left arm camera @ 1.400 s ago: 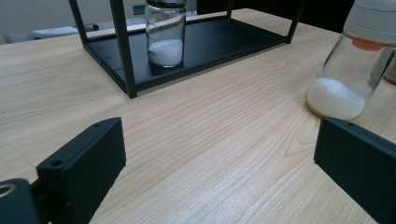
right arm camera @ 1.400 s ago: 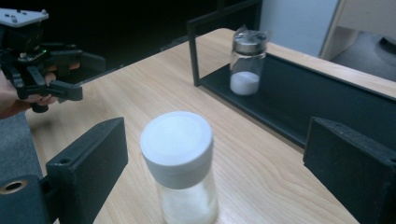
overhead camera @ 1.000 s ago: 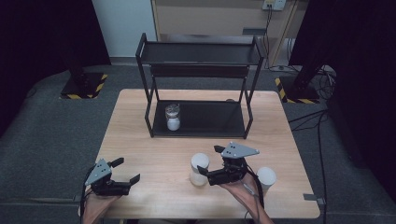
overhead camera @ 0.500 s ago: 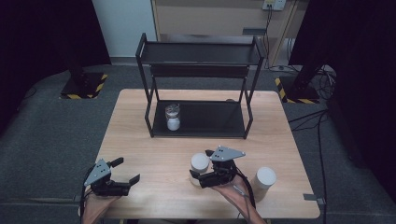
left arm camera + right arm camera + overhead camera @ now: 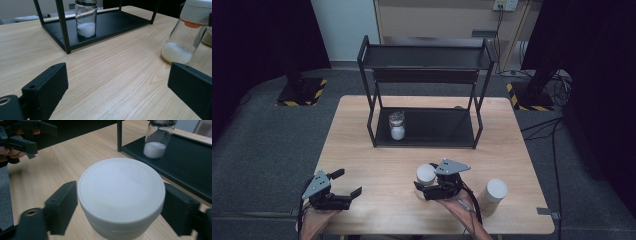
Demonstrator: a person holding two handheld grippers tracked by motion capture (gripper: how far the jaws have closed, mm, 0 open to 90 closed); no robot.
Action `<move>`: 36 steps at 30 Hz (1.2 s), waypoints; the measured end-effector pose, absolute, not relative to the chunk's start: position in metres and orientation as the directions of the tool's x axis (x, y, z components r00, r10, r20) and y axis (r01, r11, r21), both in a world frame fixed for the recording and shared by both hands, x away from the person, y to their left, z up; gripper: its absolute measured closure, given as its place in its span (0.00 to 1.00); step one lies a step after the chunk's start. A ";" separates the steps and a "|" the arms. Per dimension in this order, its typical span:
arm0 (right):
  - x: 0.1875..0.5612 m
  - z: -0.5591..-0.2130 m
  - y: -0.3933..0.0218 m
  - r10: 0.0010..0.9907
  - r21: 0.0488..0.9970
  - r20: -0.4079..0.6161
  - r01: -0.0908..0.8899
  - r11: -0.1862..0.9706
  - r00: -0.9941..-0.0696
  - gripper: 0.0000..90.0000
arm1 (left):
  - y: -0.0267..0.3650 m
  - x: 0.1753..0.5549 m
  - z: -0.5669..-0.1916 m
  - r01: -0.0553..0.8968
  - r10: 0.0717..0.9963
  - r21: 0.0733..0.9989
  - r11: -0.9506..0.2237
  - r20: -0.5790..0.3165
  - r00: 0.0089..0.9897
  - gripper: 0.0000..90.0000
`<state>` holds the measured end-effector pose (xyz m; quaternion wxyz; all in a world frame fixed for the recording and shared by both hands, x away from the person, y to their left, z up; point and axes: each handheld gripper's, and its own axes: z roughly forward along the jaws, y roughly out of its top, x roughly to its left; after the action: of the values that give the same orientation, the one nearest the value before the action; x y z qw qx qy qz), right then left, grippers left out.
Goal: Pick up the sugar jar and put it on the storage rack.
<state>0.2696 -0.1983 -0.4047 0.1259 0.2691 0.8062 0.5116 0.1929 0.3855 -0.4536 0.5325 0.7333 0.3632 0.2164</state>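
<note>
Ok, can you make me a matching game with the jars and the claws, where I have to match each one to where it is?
Things:
1. jar with white powder
2. white-lidded jar
3. second white-lidded jar
4. left claw

Places:
A. standing alone near the table's right front corner
B. between the jaws of the right claw
C. on the bottom shelf of the black rack
D. open over bare table at the front left

Pairs: 1-C, 2-B, 3-A, 4-D
</note>
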 end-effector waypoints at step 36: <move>0.281 -0.370 -0.190 0.616 0.903 0.046 0.297 0.311 -0.786 0.38 | 0.386 0.194 -0.454 0.307 0.759 0.938 -0.162 -0.081 0.646 0.02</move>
<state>0.2810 -0.1902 -0.3705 0.1561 0.2874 0.7943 0.5119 0.1941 0.3863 -0.4541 0.5354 0.7323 0.3641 0.2110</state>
